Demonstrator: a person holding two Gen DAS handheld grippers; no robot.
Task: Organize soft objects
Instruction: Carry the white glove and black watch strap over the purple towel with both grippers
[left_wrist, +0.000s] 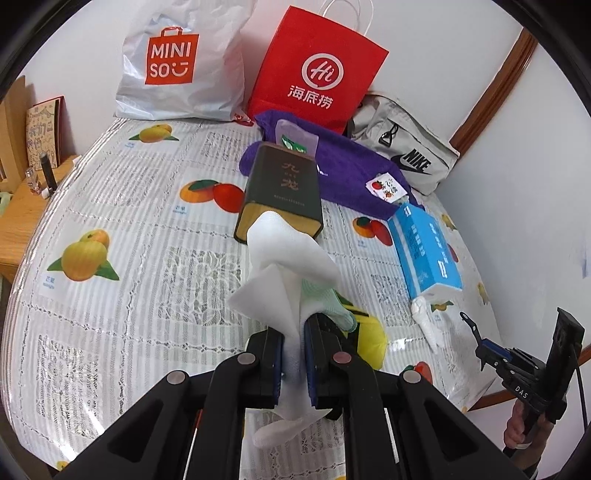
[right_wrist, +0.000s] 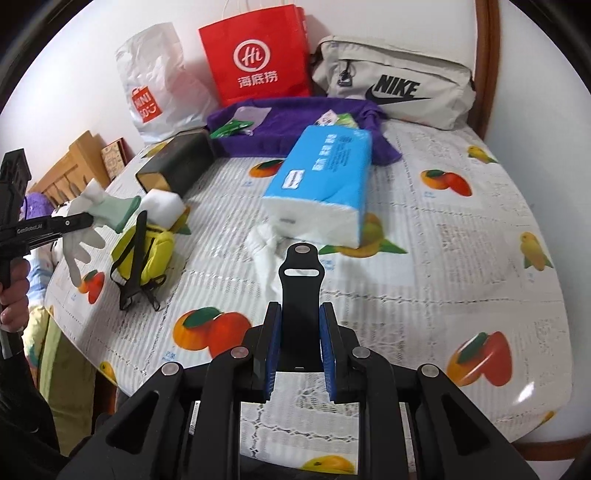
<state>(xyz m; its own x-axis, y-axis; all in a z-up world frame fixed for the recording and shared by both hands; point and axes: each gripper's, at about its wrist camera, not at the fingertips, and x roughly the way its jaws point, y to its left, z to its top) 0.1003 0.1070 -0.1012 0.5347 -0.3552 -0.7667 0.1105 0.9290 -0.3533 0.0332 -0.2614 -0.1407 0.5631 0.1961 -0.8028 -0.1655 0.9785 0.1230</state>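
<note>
My left gripper (left_wrist: 293, 336) is shut on a white and green glove (left_wrist: 288, 266) and holds it above the table; the glove also shows in the right wrist view (right_wrist: 96, 218), hanging from that gripper (right_wrist: 86, 220). My right gripper (right_wrist: 298, 321) is shut on a black strap piece (right_wrist: 300, 291) above the table. A small yellow pouch (right_wrist: 147, 254) with black straps lies below the glove. A blue tissue pack (right_wrist: 321, 177) lies mid-table with crumpled white tissue (right_wrist: 266, 243) at its end. A purple towel (right_wrist: 295, 122) lies behind.
A dark green box (left_wrist: 280, 195) lies on the fruit-print tablecloth (left_wrist: 129, 221). A white MINISO bag (left_wrist: 181, 62), a red paper bag (left_wrist: 317, 70) and a grey Nike bag (left_wrist: 406, 147) stand along the wall. A wooden shelf (left_wrist: 22, 192) is at the left.
</note>
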